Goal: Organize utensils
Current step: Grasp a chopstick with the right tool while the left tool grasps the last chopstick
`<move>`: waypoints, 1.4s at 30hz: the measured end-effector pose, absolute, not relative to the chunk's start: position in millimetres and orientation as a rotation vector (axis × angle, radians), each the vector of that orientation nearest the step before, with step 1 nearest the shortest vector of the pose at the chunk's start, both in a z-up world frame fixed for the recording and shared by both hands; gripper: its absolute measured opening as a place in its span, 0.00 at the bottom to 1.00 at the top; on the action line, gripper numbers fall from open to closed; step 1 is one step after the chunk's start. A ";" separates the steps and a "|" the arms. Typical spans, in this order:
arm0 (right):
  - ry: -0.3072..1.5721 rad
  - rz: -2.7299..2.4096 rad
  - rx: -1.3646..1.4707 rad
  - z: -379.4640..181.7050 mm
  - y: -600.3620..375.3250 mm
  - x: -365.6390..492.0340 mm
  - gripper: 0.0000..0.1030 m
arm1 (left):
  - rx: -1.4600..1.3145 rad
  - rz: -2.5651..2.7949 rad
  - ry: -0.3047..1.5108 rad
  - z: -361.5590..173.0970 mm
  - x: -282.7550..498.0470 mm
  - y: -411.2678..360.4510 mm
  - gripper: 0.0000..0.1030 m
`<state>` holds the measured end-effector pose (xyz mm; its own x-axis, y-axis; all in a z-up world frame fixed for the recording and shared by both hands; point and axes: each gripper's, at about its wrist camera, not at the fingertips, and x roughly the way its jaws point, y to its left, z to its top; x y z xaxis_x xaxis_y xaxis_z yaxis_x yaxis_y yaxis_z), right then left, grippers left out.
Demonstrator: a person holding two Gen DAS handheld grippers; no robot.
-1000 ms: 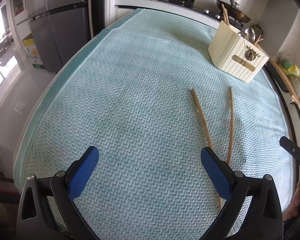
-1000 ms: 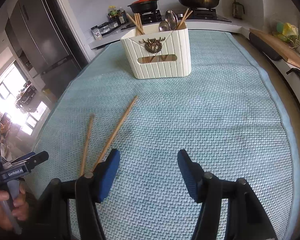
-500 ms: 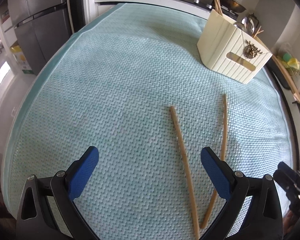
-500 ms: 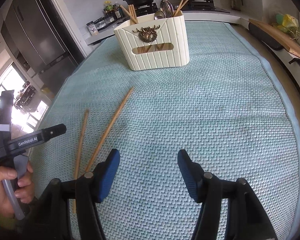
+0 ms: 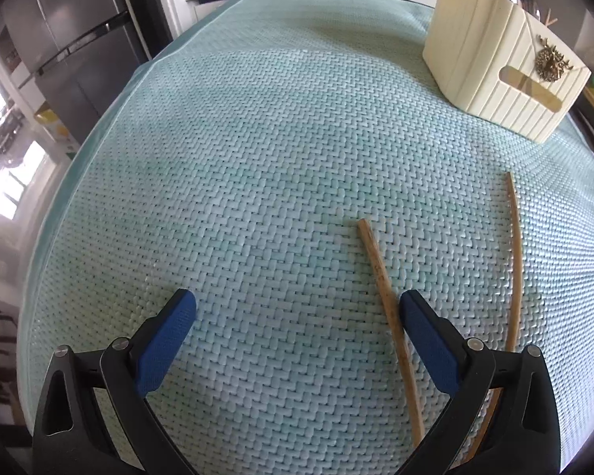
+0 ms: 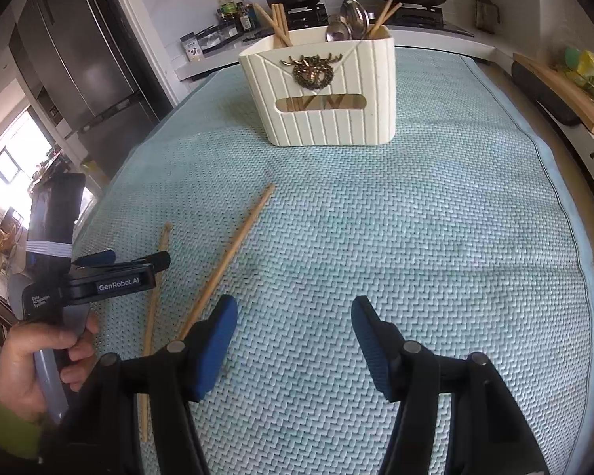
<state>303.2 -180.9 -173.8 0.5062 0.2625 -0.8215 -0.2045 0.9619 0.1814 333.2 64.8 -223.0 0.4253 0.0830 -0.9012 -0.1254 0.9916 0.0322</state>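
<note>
Over the last second the left tool (image 5: 297, 316) has dropped toward the worktop (image 5: 257, 158), so the nearer chopstick (image 5: 384, 297) now lies just inside its right finger, fingers apart; the right tool (image 6: 293, 316) waits apart, the holder (image 6: 320, 91) well ahead.

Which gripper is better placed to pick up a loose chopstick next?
Left. The left gripper is open low over the mat, one chopstick just inside its right finger. The right gripper is open too, with both chopsticks outside its left finger.
</note>
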 end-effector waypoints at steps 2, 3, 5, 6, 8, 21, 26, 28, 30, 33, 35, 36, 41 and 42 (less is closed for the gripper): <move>1.008 0.296 0.029 -175.6 -166.0 317.9 0.60 | -0.041 0.142 1.125 -222.7 332.1 71.7 1.00; 1.009 0.310 0.027 -176.7 -159.0 326.2 0.60 | -0.043 0.142 1.128 -222.8 331.5 75.1 1.00; 1.023 0.331 0.024 -181.4 -144.3 345.4 0.59 | -0.045 0.145 1.134 -221.5 330.7 82.3 1.00; 1.033 0.336 0.025 -184.9 -136.7 355.8 0.59 | -0.047 0.146 1.137 -221.5 330.0 85.0 0.99; 1.075 0.331 0.023 -195.4 -123.3 377.0 0.59 | -0.052 0.144 1.142 -221.3 328.1 91.4 0.99; 1.165 0.295 -0.161 -215.4 -96.2 410.6 0.07 | -0.066 0.050 1.150 -218.3 327.3 93.3 0.93; 1.190 0.261 -0.137 -214.7 -143.0 395.3 0.06 | -0.035 -0.002 1.145 -218.6 325.0 75.6 0.90; 1.197 0.238 -0.116 -215.4 -167.8 386.4 0.06 | -0.026 -0.022 1.137 -218.9 322.3 68.4 0.90; 1.207 0.221 -0.090 -215.6 -189.1 377.8 0.06 | -0.018 -0.031 1.136 -218.2 322.4 60.0 0.90; 1.224 0.236 -0.048 -216.9 -205.7 372.4 0.06 | -0.017 -0.031 1.143 -217.1 328.0 54.0 0.90; 1.231 0.252 -0.061 -215.7 -210.6 370.6 0.07 | -0.024 -0.025 1.150 -216.6 329.7 56.2 0.90; 1.233 0.257 -0.073 -215.2 -210.0 371.8 0.08 | -0.022 -0.022 1.154 -216.3 336.7 57.6 0.90; 1.237 0.257 -0.176 -217.0 -179.0 388.5 0.27 | 0.030 -0.002 1.179 -221.1 355.0 79.3 0.90; 1.236 0.262 -0.194 -217.4 -175.4 389.6 0.27 | 0.036 0.000 1.181 -220.3 356.6 77.6 0.87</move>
